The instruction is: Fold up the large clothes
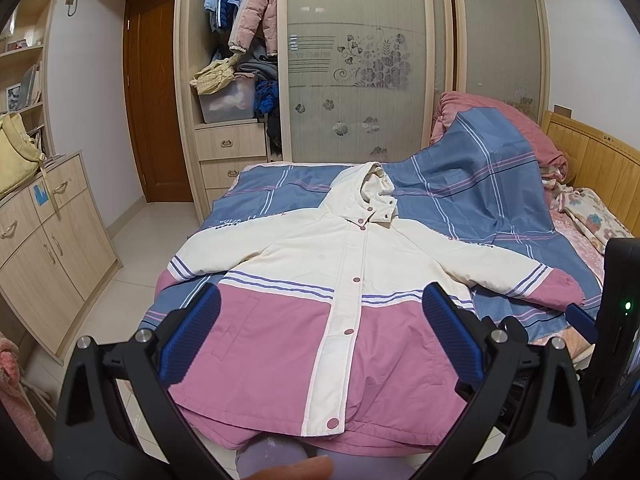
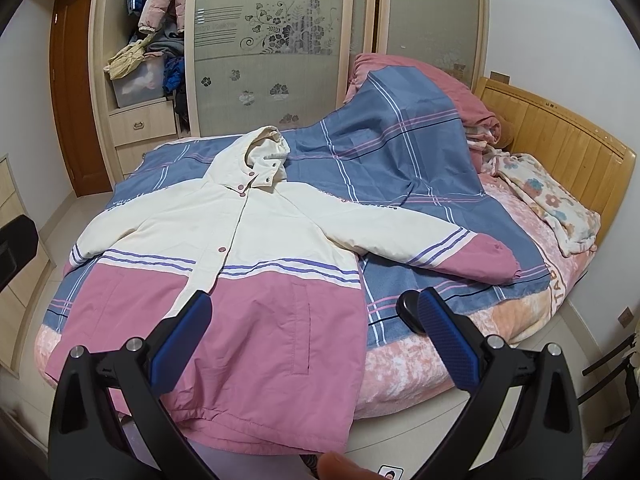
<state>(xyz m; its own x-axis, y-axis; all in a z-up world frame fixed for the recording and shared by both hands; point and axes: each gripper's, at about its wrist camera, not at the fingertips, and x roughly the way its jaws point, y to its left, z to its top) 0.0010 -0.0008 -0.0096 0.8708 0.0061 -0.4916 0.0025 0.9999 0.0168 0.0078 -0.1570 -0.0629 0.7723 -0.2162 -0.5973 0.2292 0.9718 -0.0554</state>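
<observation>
The bed (image 2: 420, 364) carries a blue plaid sheet (image 2: 400, 160), and on that sheet the cream-and-pink hooded jacket (image 1: 320, 272) lies flat, front up, sleeves spread. Near the jacket's hem, the left hand-held gripper (image 1: 320, 316) and right hand-held gripper (image 2: 316, 320) hover wide open, holding nothing.

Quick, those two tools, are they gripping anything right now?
Left tool: open, holding nothing, above the jacket.
Right tool: open, holding nothing.
</observation>
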